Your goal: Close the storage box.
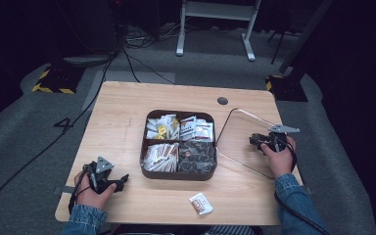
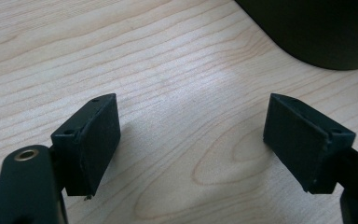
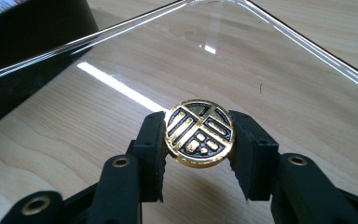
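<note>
A dark square box with four compartments of sachets and packets stands mid-table. To its right a clear lid lies flat on the wood. My right gripper is shut on the lid's round gold-and-black knob, which sits squeezed between both pads over the clear lid. At the table's front left my left gripper stands open, pointing toward the box. Its jaws are wide apart over bare wood with nothing between them, and the box's dark corner lies just beyond.
One loose sachet lies near the table's front edge, below the box. A small round grommet sits at the back of the table. The box wall stands close beside the lid. Cables and a stand's legs are on the floor behind.
</note>
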Demonstrator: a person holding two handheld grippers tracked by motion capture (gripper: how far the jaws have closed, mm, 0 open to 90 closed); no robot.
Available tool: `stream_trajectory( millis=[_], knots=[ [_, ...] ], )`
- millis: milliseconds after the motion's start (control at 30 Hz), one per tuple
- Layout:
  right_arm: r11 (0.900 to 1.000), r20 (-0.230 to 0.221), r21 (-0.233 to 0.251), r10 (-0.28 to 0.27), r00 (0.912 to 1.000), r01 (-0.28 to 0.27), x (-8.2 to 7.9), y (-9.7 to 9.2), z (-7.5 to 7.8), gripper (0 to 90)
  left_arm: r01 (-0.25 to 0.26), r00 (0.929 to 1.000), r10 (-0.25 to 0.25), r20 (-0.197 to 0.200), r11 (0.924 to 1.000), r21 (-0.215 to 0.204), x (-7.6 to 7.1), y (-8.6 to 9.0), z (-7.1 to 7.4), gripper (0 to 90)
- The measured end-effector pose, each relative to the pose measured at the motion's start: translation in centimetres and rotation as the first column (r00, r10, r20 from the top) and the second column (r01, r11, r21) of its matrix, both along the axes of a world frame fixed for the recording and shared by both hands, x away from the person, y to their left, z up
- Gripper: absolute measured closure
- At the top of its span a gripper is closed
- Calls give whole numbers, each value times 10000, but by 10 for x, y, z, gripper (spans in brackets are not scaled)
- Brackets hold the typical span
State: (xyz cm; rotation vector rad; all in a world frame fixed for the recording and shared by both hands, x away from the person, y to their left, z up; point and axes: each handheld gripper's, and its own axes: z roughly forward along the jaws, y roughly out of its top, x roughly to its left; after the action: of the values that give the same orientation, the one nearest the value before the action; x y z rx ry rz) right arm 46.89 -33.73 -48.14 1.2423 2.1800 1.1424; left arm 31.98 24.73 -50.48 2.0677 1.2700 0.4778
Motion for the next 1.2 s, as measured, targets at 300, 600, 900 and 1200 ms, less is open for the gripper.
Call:
stream_trajectory(
  millis=[300,600,900,1200],
  knots=[
    [9996,444,278,46,9990,-59,-7,-2,21,590,39,10000,-39,-7,10000,0,1,0,0,184],
    [9996,664,230,142,9977,-157,-13,4,34,590,9,10000,-9,-7,10000,-20,1,-1,0,182],
    [9989,615,272,355,9975,-372,-16,12,42,590,40,10000,-40,-5,10000,8,2,0,0,175],
    [9959,567,446,763,9955,-789,-13,29,57,590,39,10000,-39,-7,10000,26,2,-1,0,175]
  ],
)
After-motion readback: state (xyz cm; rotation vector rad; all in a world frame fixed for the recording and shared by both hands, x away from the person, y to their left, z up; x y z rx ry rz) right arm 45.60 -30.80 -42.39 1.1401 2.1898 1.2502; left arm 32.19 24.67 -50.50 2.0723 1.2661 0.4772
